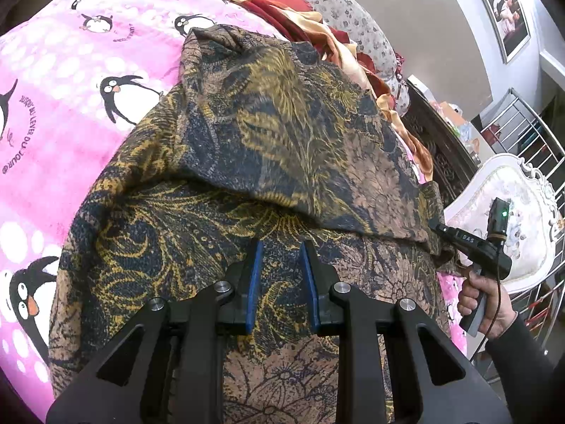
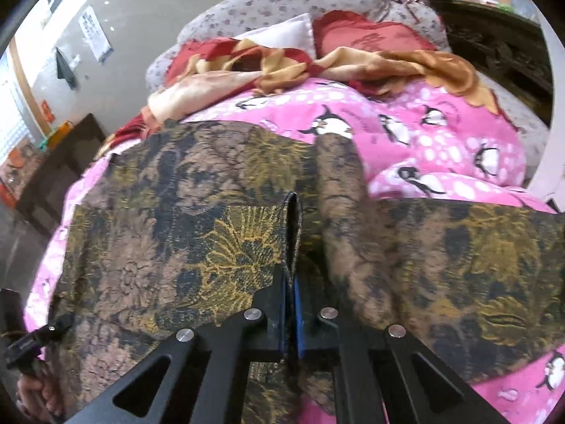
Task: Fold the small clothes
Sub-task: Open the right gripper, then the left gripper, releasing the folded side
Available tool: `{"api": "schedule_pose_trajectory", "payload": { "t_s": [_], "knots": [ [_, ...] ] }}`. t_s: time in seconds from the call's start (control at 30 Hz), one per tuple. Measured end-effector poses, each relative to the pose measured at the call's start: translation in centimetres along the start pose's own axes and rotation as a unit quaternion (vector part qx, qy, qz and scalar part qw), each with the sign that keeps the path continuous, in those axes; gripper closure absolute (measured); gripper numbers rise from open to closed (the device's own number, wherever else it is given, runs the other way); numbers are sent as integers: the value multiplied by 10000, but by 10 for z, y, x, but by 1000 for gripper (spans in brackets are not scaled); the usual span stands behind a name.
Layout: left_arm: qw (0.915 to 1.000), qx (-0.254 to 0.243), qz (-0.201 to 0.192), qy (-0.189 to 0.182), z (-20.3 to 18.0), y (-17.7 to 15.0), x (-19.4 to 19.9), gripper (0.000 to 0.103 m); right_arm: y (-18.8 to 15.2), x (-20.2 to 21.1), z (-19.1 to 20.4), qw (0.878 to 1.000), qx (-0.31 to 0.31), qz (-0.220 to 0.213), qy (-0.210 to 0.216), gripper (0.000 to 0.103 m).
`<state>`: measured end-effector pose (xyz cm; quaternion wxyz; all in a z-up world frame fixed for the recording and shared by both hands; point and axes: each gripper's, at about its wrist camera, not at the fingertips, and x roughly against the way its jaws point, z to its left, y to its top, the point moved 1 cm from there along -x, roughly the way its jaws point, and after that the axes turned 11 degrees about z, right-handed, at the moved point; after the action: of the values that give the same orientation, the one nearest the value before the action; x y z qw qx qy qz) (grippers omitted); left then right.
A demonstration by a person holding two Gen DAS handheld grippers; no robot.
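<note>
Blue-padded fingers (image 1: 255, 282) of the left gripper (image 1: 281, 284) stand apart with nothing between them, poised just above the patterned garment (image 1: 282, 148); whether the tips touch the cloth cannot be told. In the right wrist view, the right gripper (image 2: 290, 314) has its blue pads (image 2: 297, 318) pressed together on a raised fold of the same garment, a narrow hemmed edge standing upright out of the closed jaws.

That garment is a knit piece in dark blue, mustard yellow and brown with a leaf and flower pattern. It lies spread over a pink penguin blanket (image 1: 63, 113), and one part is folded over onto the rest, leaving a layered edge that runs across the cloth ahead of the left fingers. From the left wrist view, the right gripper (image 1: 441, 229) reaches the garment's right-hand edge, with the person's right hand (image 1: 483, 304) wrapped around its handle and a small green light showing on the unit above it. From the right wrist view, the left gripper (image 2: 39, 339) appears at the lower left edge of the frame, beside the garment's border.

Beyond the blanket lie a red and gold cloth (image 2: 282, 63) in a crumpled heap and a grey flowered cushion (image 2: 282, 3). A white ornate chair (image 1: 512, 205) stands near the right hand, with a metal railing (image 1: 529, 130) behind it.
</note>
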<state>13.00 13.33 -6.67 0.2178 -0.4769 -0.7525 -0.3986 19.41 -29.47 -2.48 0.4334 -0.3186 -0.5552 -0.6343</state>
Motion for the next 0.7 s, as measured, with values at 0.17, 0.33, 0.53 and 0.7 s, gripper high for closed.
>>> {"api": "schedule_pose_trajectory", "payload": {
  "t_s": [0.17, 0.33, 0.53, 0.7],
  "knots": [
    [10000, -2, 0, 29, 0, 1, 0, 82, 3, -8, -2, 9996, -100, 245, -137, 100],
    [9998, 40, -146, 108, -7, 13, 20, 82, 9, 21, 6, 9995, 76, -66, -283, 99],
    [9932, -167, -711, 902, -21, 82, 32, 66, 16, 59, 35, 9945, 474, -824, -435, 84],
    [9894, -74, -391, 1397, -19, 137, -20, 66, 21, 9, 56, 9982, 359, -305, -384, 78]
  ]
}}
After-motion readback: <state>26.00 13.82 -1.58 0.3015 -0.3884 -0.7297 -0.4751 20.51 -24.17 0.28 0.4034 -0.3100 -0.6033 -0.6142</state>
